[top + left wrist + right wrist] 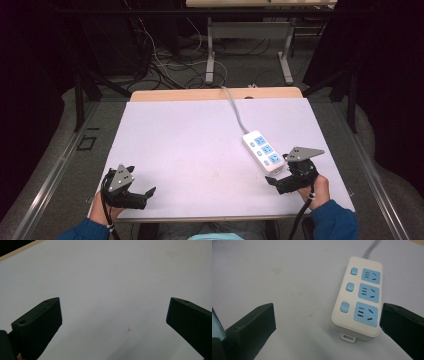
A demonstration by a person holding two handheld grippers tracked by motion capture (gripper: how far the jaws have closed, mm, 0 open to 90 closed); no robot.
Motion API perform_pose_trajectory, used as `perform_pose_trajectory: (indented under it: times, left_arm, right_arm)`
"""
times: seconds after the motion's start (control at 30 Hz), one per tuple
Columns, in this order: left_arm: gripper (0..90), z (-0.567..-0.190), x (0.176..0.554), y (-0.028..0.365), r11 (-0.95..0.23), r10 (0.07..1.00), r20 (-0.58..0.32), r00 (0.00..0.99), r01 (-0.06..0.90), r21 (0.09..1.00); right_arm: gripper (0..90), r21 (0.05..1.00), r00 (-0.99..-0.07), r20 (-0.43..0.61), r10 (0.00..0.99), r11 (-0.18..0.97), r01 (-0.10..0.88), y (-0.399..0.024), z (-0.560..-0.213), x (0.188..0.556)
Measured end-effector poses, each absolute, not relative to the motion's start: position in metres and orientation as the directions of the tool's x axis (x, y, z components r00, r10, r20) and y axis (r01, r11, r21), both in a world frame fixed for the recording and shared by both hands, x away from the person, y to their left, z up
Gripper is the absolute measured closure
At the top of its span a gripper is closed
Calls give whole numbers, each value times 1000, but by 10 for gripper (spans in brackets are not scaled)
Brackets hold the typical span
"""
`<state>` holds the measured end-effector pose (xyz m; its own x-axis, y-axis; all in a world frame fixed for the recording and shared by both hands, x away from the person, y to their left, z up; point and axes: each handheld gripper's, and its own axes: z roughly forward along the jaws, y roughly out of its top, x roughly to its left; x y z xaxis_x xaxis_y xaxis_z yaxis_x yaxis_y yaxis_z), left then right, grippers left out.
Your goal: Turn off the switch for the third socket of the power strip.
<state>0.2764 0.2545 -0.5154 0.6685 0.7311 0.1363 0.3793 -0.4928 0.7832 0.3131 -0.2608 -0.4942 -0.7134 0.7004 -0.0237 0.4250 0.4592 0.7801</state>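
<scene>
A white power strip (263, 152) with three blue sockets and three blue buttons lies on the white table top (200, 150), right of centre; its grey cable (235, 107) runs off the far edge. In the right gripper view the power strip (358, 296) lies between the jaws, nearer the right one. My right gripper (274, 176) is open just in front of the strip's near end, touching nothing. My left gripper (145, 187) is open near the front left corner, with bare table (112, 290) between its jaws.
The table's wooden far edge (215, 93) shows behind the white sheet. Beyond it on the floor are tangled cables (170, 65) and the legs of another table (210, 55). Metal rails (55, 170) run along both sides of the table.
</scene>
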Motion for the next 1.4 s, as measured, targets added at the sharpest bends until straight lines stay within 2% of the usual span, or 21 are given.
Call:
perform_pose_trajectory:
  times: [1.4]
  left_arm:
    - [2,-515,276,254,-495,732,137,668,382,781]
  right_arm:
    - [10,766,-698,3,716,447,462,-251,-487,358]
